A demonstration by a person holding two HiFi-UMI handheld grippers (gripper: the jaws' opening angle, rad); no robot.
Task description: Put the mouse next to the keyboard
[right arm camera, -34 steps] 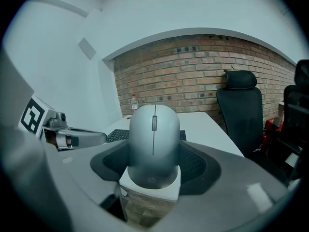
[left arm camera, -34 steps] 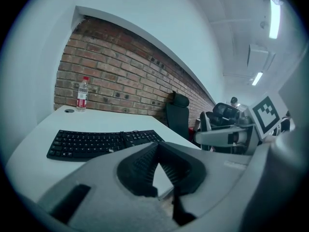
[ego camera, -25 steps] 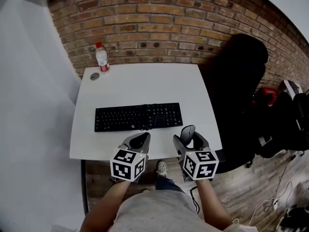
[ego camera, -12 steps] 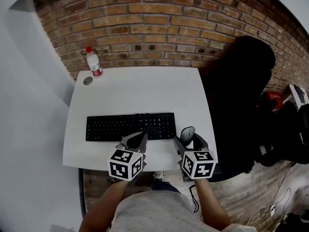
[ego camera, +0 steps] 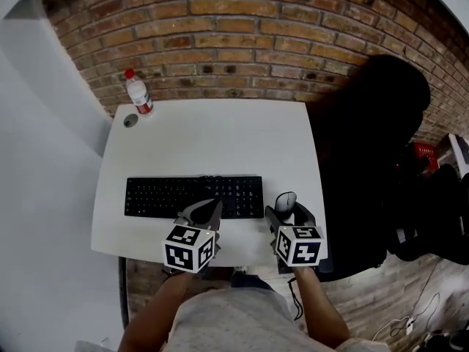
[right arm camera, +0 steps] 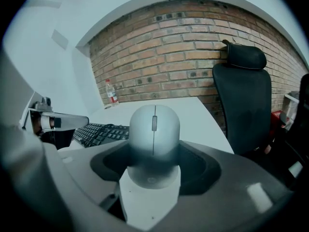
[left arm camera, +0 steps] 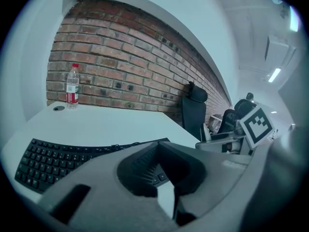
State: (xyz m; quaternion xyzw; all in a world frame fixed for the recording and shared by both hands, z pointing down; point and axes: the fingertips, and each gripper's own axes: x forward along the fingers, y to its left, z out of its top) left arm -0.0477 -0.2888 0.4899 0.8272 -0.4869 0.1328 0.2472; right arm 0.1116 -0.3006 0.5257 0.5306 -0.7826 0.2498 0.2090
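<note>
Fingers (right arm camera: 219, 175) of the right gripper (ego camera: 288, 210) are clamped on the mouse (right arm camera: 154, 129), held just right of the keyboard (ego camera: 193, 196) at the worktop (ego camera: 212, 138) front, so set-down and release are judged next; the left gripper (ego camera: 205, 210) is closed, empty.

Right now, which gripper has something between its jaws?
The right gripper, closed on the grey mouse; the left gripper holds nothing, jaws together.

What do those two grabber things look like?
Both the left gripper and right gripper are grey, with curved jaws and a white cube of black square markers on each. The person wears a light speckled shirt.
</note>
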